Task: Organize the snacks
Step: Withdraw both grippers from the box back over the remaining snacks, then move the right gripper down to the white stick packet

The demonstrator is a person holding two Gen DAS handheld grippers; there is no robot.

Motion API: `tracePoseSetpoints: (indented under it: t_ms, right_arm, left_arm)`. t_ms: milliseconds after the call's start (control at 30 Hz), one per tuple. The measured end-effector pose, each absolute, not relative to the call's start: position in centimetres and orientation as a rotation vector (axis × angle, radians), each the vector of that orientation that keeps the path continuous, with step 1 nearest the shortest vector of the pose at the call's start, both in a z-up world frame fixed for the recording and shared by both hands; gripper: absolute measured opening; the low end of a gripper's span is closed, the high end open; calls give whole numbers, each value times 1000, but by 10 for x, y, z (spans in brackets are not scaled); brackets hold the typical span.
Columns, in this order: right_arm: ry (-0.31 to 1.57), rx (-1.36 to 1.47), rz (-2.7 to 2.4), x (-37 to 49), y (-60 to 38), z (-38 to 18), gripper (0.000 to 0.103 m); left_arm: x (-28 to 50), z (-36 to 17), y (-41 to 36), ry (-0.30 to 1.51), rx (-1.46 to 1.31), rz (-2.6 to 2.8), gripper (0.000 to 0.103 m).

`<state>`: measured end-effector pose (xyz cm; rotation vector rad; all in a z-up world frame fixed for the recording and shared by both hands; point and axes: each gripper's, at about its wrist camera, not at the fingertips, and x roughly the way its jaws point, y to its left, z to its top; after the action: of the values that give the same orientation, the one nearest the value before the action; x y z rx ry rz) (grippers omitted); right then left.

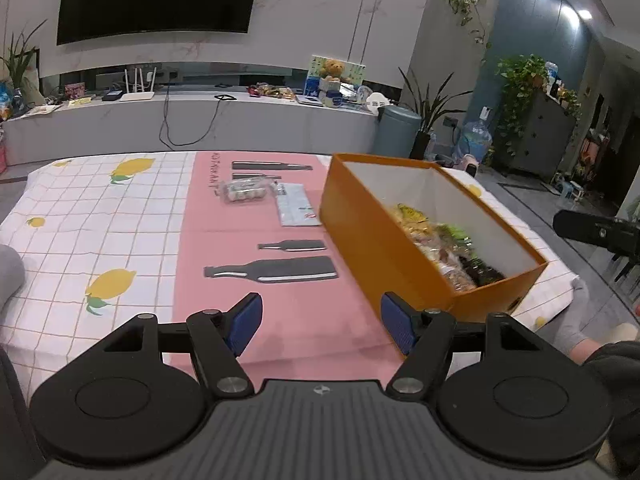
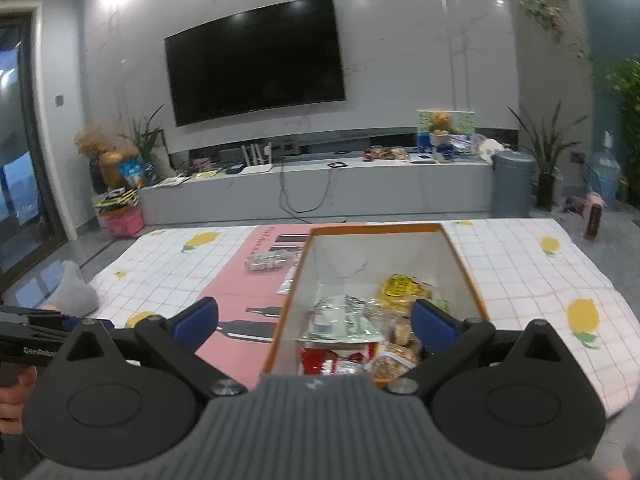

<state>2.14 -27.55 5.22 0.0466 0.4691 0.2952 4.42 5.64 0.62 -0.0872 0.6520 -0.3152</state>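
An orange box (image 1: 360, 216) with a white inside stands on the right of the pink mat, holding several snack packets (image 1: 444, 240). A clear packet of round snacks (image 1: 245, 192) and a pale flat packet (image 1: 296, 204) lie on the mat left of the box. My left gripper (image 1: 321, 322) is open and empty, low over the mat near the box's front corner. My right gripper (image 2: 316, 320) is open over the near end of the box (image 2: 464, 272), with nothing between its pads. Below it lie a yellow packet (image 2: 402, 288), a silver-green packet (image 2: 344, 320) and a red packet (image 2: 320, 360).
A lemon-print checked cloth (image 1: 100, 216) covers the low surface under the pink mat (image 1: 224, 240) with bottle prints. A foot in a grey sock (image 2: 74, 292) rests at its left edge. Beyond are a TV bench (image 2: 320, 188), a grey bin (image 2: 512, 184) and plants.
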Motion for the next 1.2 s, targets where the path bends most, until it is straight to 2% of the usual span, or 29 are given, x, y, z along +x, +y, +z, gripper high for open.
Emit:
tracePoseSetpoints:
  t_ms: [400,667,1067,1200]
  right_arm:
    - [435,41,413,55,-228,12,100]
    - [421,72,427,88,-186,-22,100]
    - [329,51,354,141,-126,-51,100]
    - [339,22,248,171,-103,-55,95]
  left_arm:
    - [70,-49,81,761,-134,-263,80]
    - [111,-64,97,794,-137,-200,80]
    - [190,-74,115,753,-132,-115,79]
    - [211,-74,116,699,-99,-101,79]
